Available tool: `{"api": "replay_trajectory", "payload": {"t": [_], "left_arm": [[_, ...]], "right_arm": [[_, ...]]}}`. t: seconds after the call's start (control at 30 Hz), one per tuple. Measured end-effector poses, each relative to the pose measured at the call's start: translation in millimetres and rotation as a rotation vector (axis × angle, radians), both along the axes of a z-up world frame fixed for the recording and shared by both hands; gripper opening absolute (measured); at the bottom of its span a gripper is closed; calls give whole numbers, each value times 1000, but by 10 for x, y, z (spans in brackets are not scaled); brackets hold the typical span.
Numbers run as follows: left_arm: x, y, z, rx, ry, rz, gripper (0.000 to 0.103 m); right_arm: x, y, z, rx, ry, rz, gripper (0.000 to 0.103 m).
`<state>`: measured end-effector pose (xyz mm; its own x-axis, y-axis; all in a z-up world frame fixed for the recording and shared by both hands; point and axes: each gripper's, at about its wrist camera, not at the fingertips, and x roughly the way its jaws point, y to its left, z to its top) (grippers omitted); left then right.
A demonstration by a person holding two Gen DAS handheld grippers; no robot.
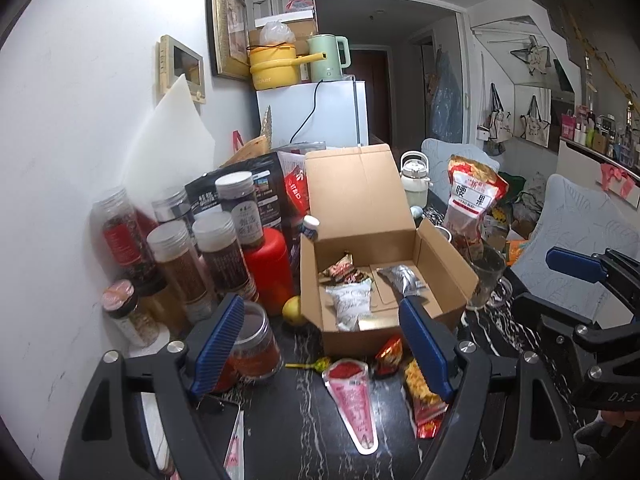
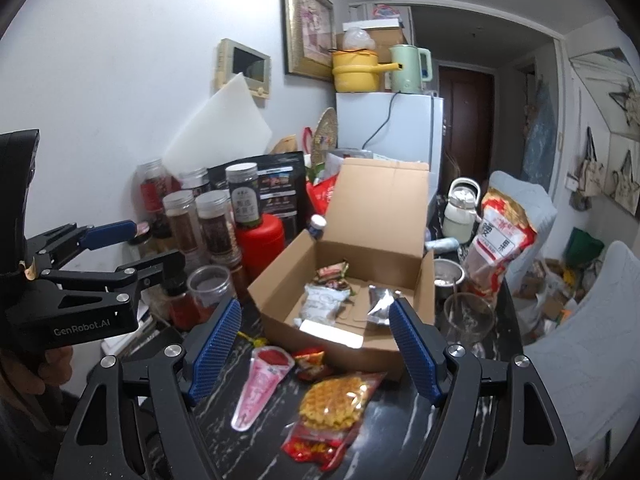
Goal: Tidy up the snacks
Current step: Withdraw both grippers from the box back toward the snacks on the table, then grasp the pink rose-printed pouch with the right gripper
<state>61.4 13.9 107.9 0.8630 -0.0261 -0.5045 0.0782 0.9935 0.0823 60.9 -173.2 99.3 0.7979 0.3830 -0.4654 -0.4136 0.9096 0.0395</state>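
Left gripper [image 2: 132, 236] marked "GenRobot.AI", right gripper [image 2: 316, 354], both with jaws apart and empty, cashew bag [image 1: 470, 200] reading "腰果", snack packets in open cardboard box [image 1: 312, 280], cone packet [image 2: 260, 384] and waffle packet [image 2: 332, 412] on marble table [image 1: 304, 432], jars [image 1: 200, 264] crowding left.

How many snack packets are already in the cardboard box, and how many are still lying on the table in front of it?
In the cardboard box: 3, namely a red-and-green packet, a white packet and a silver packet.
On the table in front: 3, namely a pink cone packet, a small red packet and a waffle packet.
Total: 6
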Motion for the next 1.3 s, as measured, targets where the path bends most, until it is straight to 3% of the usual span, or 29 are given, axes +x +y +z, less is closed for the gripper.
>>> {"api": "replay_trajectory", "payload": {"t": [0.53,0.9,1.3], "left_arm": [[-275,414,-598,-41,102,85,80],[-221,702,-1097,-62,199,140,80],[-34,948,-1411,-109,241,180,80]], "right_arm": [[-147,399,-687,36,148,13,77],[37,727,-1255,9,268,31,77],[428,1055,-1756,-40,367,39,77]]}}
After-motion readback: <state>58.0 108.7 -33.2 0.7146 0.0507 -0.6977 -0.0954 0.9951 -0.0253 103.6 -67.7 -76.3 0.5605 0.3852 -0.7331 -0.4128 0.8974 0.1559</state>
